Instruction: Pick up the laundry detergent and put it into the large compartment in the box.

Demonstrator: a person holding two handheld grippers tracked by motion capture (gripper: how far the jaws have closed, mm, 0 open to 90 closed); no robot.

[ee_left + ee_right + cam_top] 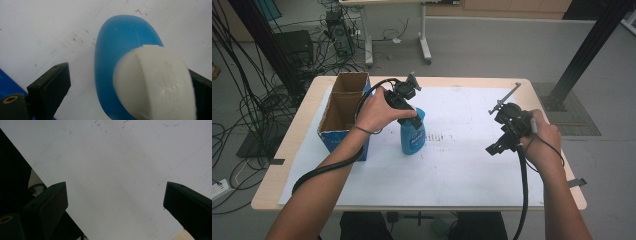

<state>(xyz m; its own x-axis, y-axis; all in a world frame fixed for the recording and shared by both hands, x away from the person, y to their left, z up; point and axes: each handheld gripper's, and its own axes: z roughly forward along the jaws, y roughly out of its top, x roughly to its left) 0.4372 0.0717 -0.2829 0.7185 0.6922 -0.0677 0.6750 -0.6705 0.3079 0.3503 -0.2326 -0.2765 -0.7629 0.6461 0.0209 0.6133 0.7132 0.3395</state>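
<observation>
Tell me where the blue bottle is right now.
In the high view the blue bottle stands upright left of centre on the white sheet, beside the cardboard box, under the left gripper.

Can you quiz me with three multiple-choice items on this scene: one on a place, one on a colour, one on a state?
1. Where does the blue bottle stand?
A. Inside the cardboard box
B. On the white sheet, just right of the cardboard box
C. At the table's right edge

2. What colour is the bottle's cap?
A. White
B. Red
C. Black

3. How do the jaws of the right hand-held gripper stand?
A. Shut on the bottle
B. Shut on nothing
C. Open, with nothing between them

Answers:
1. B: the high view shows the bottle upright on the white sheet beside the cardboard box, under the left hand-held gripper.
2. A: the left gripper view shows a white cap on the blue body.
3. C: the right gripper view shows the jaws wide apart with bare sheet between them.
</observation>
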